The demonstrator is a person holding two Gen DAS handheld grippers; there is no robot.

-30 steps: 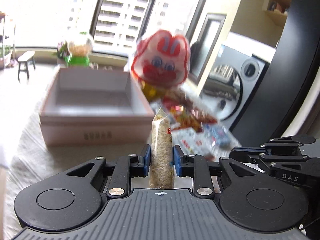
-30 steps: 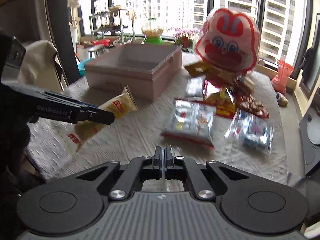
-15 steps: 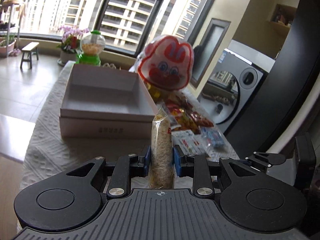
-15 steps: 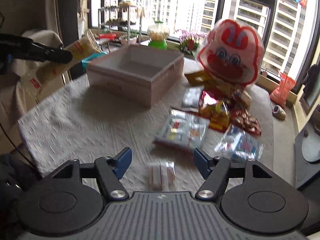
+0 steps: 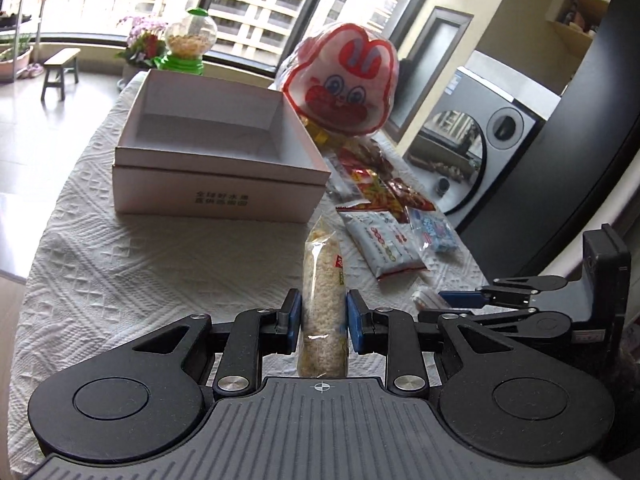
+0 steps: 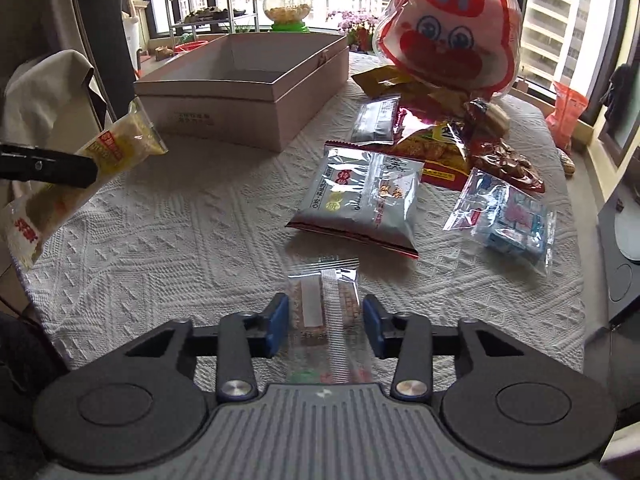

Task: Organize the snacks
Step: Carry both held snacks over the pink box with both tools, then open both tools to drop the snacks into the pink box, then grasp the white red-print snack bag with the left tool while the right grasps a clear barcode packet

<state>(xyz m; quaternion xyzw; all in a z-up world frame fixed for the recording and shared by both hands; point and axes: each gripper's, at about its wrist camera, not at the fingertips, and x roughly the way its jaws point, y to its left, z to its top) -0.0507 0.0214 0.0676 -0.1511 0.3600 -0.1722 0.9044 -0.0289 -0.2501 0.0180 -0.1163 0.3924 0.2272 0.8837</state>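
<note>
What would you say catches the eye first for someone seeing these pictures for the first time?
Probably the big red-and-white rabbit-face bag, propped above the heap of snack packets at the far right of the table. Next comes the open, empty pale box on the white textured cloth to its left. Up close, the left tool grips a pale rice-cracker packet, while the right tool sits open around a small clear-wrapped bar.

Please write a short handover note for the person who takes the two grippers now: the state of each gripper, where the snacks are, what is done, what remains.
Left gripper: shut on the rice cracker pack, held above the cloth.
Right gripper: jaws open around the small clear snack bar lying on the cloth, not yet gripped.
Box: open, nothing visible inside.
Loose: silver bag, blue candy bag, pile beneath the rabbit bag.
Done: nothing boxed.
Left: box everything.
</note>
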